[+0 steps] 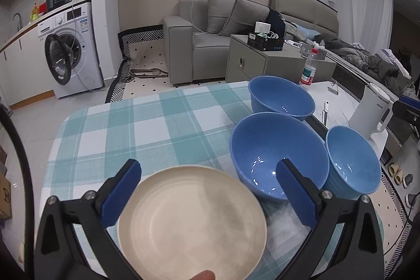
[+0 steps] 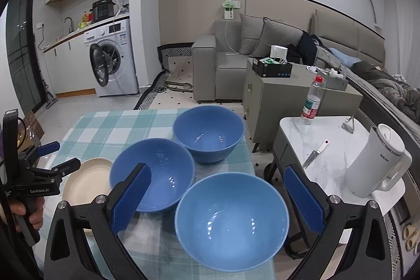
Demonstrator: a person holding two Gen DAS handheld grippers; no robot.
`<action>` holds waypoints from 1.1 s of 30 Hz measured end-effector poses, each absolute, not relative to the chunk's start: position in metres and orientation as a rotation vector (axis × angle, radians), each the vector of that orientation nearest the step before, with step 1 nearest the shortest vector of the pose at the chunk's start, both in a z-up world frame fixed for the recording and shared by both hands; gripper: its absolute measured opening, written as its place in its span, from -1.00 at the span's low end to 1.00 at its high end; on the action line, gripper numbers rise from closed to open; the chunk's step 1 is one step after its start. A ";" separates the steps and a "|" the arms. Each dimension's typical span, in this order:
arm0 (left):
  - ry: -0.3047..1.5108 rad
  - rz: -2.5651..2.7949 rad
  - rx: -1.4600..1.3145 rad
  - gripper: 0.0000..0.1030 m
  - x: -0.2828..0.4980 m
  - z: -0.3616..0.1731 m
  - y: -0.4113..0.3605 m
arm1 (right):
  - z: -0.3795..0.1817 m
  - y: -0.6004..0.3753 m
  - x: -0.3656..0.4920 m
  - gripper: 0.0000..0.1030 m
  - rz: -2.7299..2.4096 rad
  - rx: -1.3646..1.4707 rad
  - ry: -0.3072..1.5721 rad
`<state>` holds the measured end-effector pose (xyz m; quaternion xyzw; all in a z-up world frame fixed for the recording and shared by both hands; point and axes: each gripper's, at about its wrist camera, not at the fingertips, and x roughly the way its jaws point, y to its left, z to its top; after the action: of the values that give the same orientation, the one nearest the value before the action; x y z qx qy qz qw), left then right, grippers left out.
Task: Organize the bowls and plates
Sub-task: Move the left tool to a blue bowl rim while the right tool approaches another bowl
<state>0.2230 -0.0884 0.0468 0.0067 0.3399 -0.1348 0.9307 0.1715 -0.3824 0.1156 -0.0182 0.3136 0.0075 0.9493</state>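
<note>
A cream plate (image 1: 191, 222) lies on the checked tablecloth (image 1: 147, 127), right under my open left gripper (image 1: 207, 185), whose jaws stand apart over its far rim. Three blue bowls stand to its right: a far one (image 1: 281, 97), a middle one (image 1: 278, 154) and a near right one (image 1: 353, 164). In the right wrist view my right gripper (image 2: 218, 190) is open and empty over the nearest blue bowl (image 2: 231, 219). The middle bowl (image 2: 155, 175), the far bowl (image 2: 208, 133), the plate (image 2: 88, 181) and the left gripper (image 2: 60, 156) show there too.
A white marble side table (image 2: 328, 164) to the right holds a white kettle (image 2: 375, 164), a knife (image 2: 315, 152) and a water bottle (image 2: 312, 100). A grey cabinet (image 2: 288, 93) and sofa stand behind. A washing machine (image 1: 71, 49) with open door is far left.
</note>
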 end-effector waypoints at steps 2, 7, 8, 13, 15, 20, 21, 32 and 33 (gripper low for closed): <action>0.700 -0.289 0.022 1.00 0.232 0.047 -0.096 | 0.113 -0.389 0.181 0.99 0.007 -0.024 0.649; 0.719 -0.305 0.035 1.00 0.255 0.046 -0.111 | 0.101 -0.401 0.209 0.99 -0.013 0.004 0.684; 0.722 -0.309 0.038 1.00 0.260 0.046 -0.113 | 0.099 -0.401 0.214 0.99 -0.018 0.010 0.690; 0.731 -0.323 0.049 1.00 0.280 0.048 -0.124 | 0.093 -0.409 0.234 0.99 -0.031 0.023 0.712; 0.735 -0.331 0.052 1.00 0.287 0.049 -0.129 | 0.094 -0.412 0.241 0.99 -0.033 0.027 0.718; 0.747 -0.340 0.057 1.00 0.308 0.052 -0.139 | 0.098 -0.414 0.257 0.99 -0.033 0.028 0.730; 0.749 -0.341 0.059 1.00 0.312 0.053 -0.142 | 0.099 -0.416 0.262 0.99 -0.029 0.034 0.733; 0.785 -0.349 0.081 1.00 0.353 0.050 -0.166 | 0.088 -0.436 0.314 0.99 -0.032 0.083 0.803; 0.788 -0.350 0.082 1.00 0.355 0.049 -0.168 | 0.087 -0.438 0.317 0.99 -0.033 0.088 0.807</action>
<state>0.3553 -0.1678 0.0493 0.0397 0.3816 -0.1697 0.9078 0.3169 -0.4376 0.0872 0.0428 0.3925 -0.0162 0.9186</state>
